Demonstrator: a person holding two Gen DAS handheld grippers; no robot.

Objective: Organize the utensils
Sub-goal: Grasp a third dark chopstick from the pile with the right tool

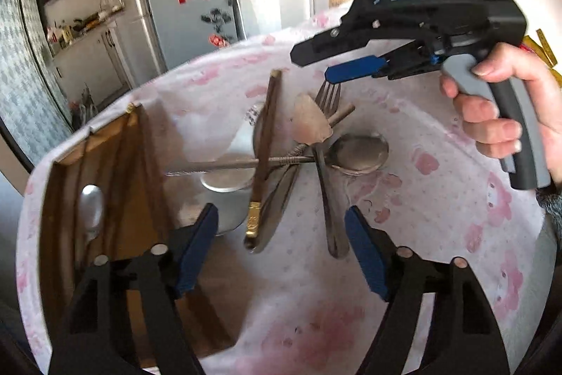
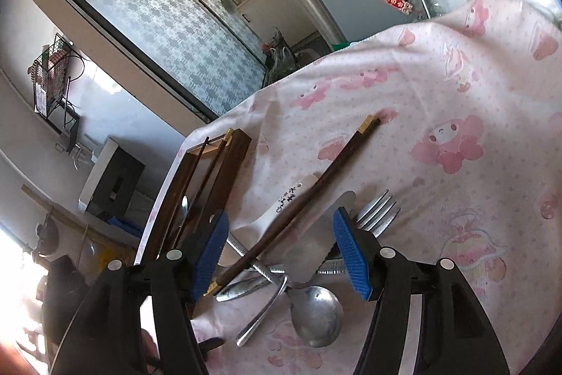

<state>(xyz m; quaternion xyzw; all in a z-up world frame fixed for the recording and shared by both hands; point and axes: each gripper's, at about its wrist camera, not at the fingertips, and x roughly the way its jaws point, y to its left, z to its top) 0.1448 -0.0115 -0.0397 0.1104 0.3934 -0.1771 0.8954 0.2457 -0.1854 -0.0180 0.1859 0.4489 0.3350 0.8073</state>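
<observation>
The utensils lie in a crossed heap on the pink-printed tablecloth (image 1: 439, 209), just beside the wooden organizer tray (image 1: 116, 164), which already holds a spoon (image 1: 92, 206). The left gripper (image 1: 281, 245) hangs over the heap with jaws wide and empty; the right gripper (image 2: 279, 252) is likewise agape, nothing pressed. The gold-tipped chopstick (image 1: 264, 157) lies on top, so lifting it first should disturb least; the fork (image 1: 328, 101) sits pinned under a pale spoon (image 1: 311, 122).
</observation>
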